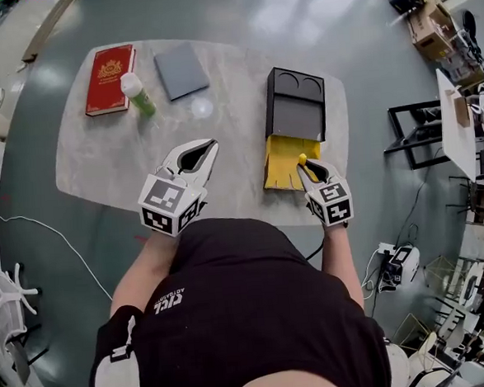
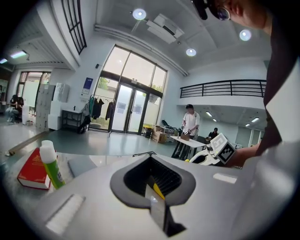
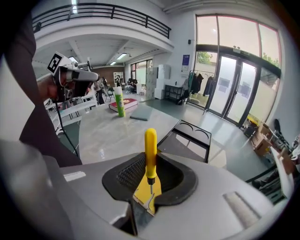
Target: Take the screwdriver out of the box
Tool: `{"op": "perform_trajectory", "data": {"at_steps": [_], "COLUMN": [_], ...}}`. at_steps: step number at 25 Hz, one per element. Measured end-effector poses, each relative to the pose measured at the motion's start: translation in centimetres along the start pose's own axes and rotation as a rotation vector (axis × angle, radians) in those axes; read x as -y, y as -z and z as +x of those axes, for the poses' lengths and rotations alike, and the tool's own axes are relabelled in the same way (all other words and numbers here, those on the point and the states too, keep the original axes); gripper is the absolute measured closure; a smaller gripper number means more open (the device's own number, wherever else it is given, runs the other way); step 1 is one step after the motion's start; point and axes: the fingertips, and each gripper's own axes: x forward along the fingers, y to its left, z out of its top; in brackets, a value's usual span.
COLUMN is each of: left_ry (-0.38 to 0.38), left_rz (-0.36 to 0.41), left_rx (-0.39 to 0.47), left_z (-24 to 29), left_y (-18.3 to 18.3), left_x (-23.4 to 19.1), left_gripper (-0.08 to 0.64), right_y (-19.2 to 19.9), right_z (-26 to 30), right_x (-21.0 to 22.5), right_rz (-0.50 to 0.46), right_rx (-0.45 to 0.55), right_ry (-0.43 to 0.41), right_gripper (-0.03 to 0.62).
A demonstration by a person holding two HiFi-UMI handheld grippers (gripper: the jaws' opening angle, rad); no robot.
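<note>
Nearest to me, my right gripper (image 1: 309,170) was clamped on the screwdriver (image 3: 150,151). Its jaws were closed on the lower end of the yellow handle, where the thin metal shaft starts. The rest of the handle stuck out past the jaw tips. The tool was outside the box (image 1: 296,110), held over the yellow flap (image 1: 281,157) that lies open at the box's near end. I could not confirm from either view whether the tool touched that flap.

My left gripper (image 1: 209,146) was well apart from it on the left, over bare tabletop. Its jaw tips were together and nothing was between them.

Beyond the flap, the box itself was black, with two round recesses at its far end. It rested on the pale table (image 1: 92,170).

Further off on the left, a grey pad (image 1: 181,70) lay flat and a green bottle (image 1: 138,95) with a white cap stood just beside a red book (image 1: 108,80). Past the table, glazed doors and people at a bench were visible.
</note>
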Motion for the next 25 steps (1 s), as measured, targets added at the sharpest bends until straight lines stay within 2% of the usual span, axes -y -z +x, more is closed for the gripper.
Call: {"op": "perform_trajectory", "data": {"at_steps": [3, 6, 14, 18, 21, 25], "left_ry": [-0.032, -0.075, -0.159, -0.173, -0.172, -0.168], "left_rz": [0.013, 0.031, 0.078, 0.083, 0.088, 0.104], "left_rx": [0.007, 0.025, 0.066, 0.089, 0.107, 0.134], "left_z": [0.3, -0.4, -2.0, -2.4, -2.6, -2.9], "left_y": [-0.7, -2.1, -5.5, -6.4, -6.8, -7.8], "left_x": [0.5, 0.7, 0.0, 0.2, 0.6, 1.1], "left_gripper": [0.557, 0.557, 0.557, 0.557, 0.557, 0.557], "right_y": [-1.6, -3.6, -12.0, -16.1, -17.8, -19.1], "right_z": [-1.0, -2.0, -6.5, -10.0, -12.1, -14.3], "right_x": [0.8, 0.8, 0.4, -1.0, -1.5, -1.0], "right_rz": [0.009, 0.046, 0.132, 0.124, 0.116, 0.16], "right_rx": [0.08, 0.181, 0.489, 0.642, 0.716, 0.812], "right_ry": [-0.035, -0.11, -0.275, -0.375, -0.404, -0.418], "right_gripper": [0.511, 0.511, 0.511, 0.512, 0.512, 0.512]}}
